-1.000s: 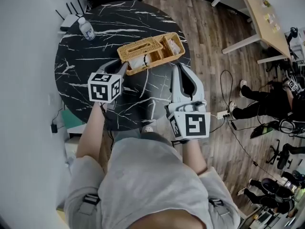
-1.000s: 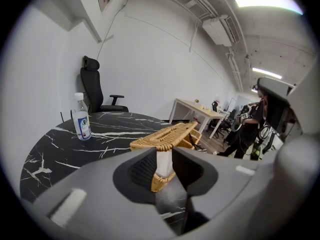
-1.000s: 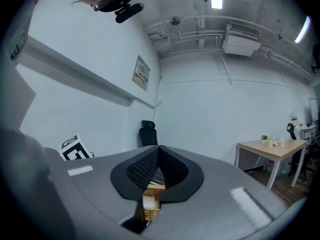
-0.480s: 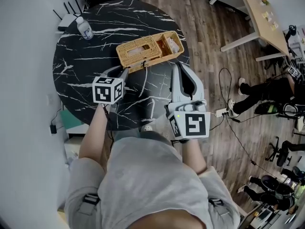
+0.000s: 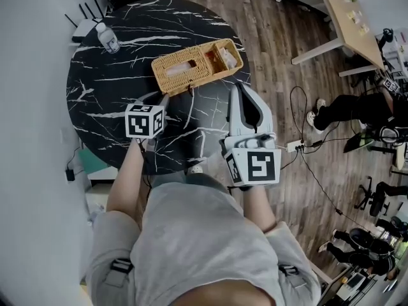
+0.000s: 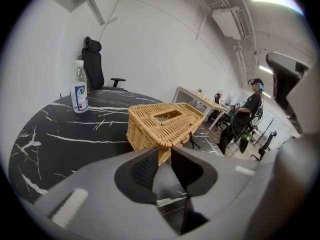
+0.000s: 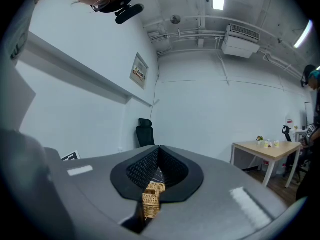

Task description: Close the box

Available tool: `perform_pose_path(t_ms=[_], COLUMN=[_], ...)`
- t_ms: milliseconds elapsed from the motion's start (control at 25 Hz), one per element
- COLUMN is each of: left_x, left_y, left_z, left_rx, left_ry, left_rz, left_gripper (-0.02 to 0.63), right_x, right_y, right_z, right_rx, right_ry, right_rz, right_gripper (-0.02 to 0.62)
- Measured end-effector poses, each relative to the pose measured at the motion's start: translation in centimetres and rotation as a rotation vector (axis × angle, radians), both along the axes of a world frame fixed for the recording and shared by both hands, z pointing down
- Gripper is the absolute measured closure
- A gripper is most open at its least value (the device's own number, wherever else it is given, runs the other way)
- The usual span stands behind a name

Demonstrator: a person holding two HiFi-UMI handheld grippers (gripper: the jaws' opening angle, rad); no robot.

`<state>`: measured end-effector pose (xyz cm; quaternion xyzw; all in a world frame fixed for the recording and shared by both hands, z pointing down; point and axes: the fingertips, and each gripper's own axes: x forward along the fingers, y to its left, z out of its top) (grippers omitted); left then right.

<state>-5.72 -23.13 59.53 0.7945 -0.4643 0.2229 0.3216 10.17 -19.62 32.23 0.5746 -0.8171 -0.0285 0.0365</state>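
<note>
A router (image 5: 81, 29) and a clear water bottle (image 5: 106, 37) stood at the far left edge of the round black marble table (image 5: 95, 88). Nearer the person, the left gripper (image 5: 164, 98) pointed slantwise down toward the table. Its jaws had just been closing a little but stood partly apart, with bare tabletop showing between the pads and nothing gripped. Their tips were just in front of the near left corner of the wicker box (image 5: 191, 65); whether they touched the weave could not be told.

The box lay toward the table's far side, set at an angle. Its woven lid, with a rectangular slot in it, was down flat over the left part. The smaller compartment at its right end was uncovered, with pale items inside.

To the right, the right gripper (image 5: 241, 88) was held level near the table's right edge, its tips met and holding nothing; the box showed through the gap beneath them.

Farther right, on the wood floor, were a light wooden table (image 5: 347, 18) and a seated person (image 5: 357, 110).
</note>
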Motion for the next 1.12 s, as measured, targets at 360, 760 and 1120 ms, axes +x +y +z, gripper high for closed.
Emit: perform_pose_path(t_ms=[360, 760, 1120], left_x=[0.0, -0.8, -2.5], left_y=[-0.1, 1.1, 2.7], left_z=[0.7, -3.9, -10.6], left_rx=[-0.004, 0.138, 0.288], left_ry=[-0.011, -0.029, 0.005], left_rz=[0.003, -0.047, -0.127], left_gripper=[0.46, 0.497, 0.548], right_x=[0.2, 0.2, -0.2], right_y=[0.3, 1.3, 2.2], right_z=[0.1, -0.4, -1.1], right_rx=[-0.001, 0.011, 0.034], right_ry=[0.01, -0.004, -0.02], right_rz=[0.01, -0.012, -0.058], right_gripper=[0.591, 0.591, 0.591])
